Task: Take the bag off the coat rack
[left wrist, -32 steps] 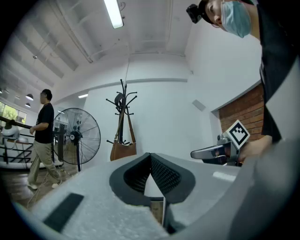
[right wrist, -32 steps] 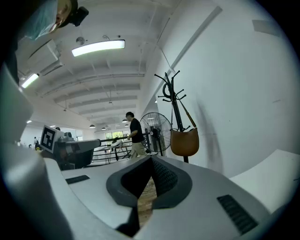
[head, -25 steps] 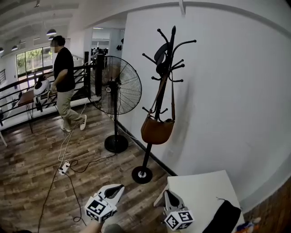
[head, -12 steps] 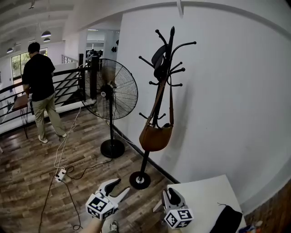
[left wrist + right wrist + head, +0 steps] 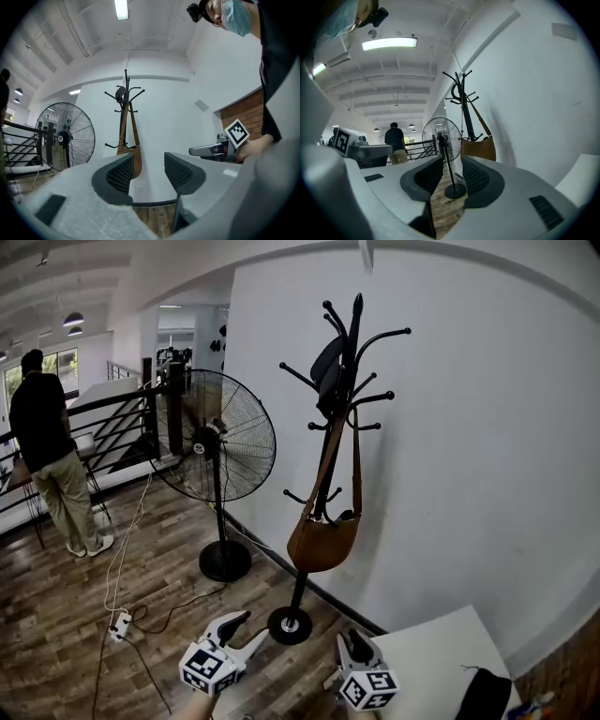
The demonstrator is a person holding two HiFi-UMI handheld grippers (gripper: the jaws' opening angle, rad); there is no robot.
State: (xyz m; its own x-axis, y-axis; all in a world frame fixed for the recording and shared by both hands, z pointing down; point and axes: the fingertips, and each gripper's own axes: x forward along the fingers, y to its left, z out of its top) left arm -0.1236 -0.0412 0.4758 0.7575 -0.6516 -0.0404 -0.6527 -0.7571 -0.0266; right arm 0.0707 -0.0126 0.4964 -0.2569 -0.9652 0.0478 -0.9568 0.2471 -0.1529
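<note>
**Colleague:** What just changed on your end?

**Operator:** Both claws have let go. My left gripper now has its jaws spread with nothing between them. My right gripper is parted too, a little narrower, and also empty. Through each gap I see only floor and wall far off.

**Colleague:** And the bag?

**Operator:** The brown bag still hangs by its long strap from an upper hook of the black coat rack, which stands against the white wall. Both grippers sit low in the head view, well apart from it. I read this as getting ready: the jaws are open for a grab, but the reach to the strap has not begun.

**Colleague:** How does it compare with a second ago?

**Operator:** Back then both pairs of jaws were pressed together. The rack has since drifted slightly toward the middle of the head view. The standing fan sits further left. The person in the background has walked to the far left edge, back turned. The white table remains at lower right.
</note>
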